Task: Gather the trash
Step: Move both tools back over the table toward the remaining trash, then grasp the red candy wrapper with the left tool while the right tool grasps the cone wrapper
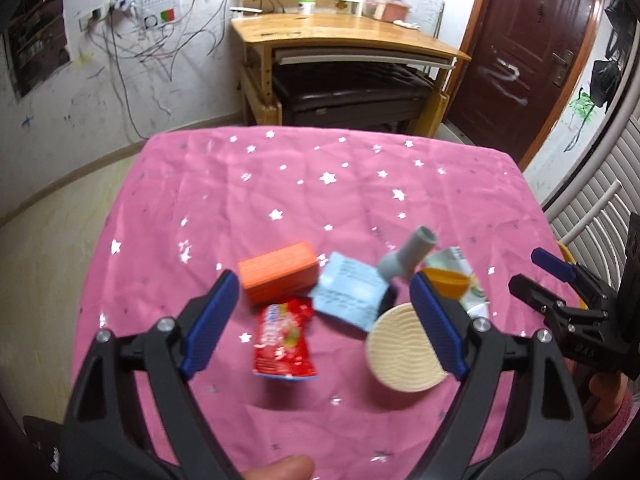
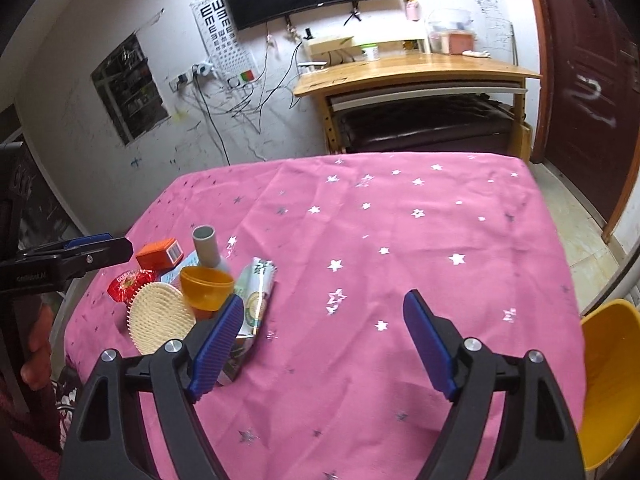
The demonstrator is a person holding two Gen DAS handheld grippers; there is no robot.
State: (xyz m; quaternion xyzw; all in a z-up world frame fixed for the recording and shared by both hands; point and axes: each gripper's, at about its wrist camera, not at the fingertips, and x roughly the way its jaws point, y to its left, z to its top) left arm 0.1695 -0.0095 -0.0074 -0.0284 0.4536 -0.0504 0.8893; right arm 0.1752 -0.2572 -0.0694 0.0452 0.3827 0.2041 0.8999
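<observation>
On the pink star cloth [image 1: 320, 184] lies a cluster: a red snack wrapper [image 1: 285, 344], an orange box [image 1: 278, 272], a light blue paper [image 1: 350, 292], a grey bottle [image 1: 408, 256], an orange cup [image 1: 446, 282], a round beige brush [image 1: 404, 350] and a green-white wrapper [image 2: 256, 300]. My left gripper [image 1: 324, 320] is open above the red wrapper and blue paper. My right gripper [image 2: 324, 344] is open and empty over bare cloth, right of the green-white wrapper. The right gripper also shows in the left wrist view [image 1: 544, 276].
A yellow bin [image 2: 612, 380] stands off the table's right edge. A wooden desk [image 1: 344, 32] with a black bench under it is behind the table. A dark door [image 1: 532, 40] is at the back right. The left gripper [image 2: 80, 256] shows at the far left.
</observation>
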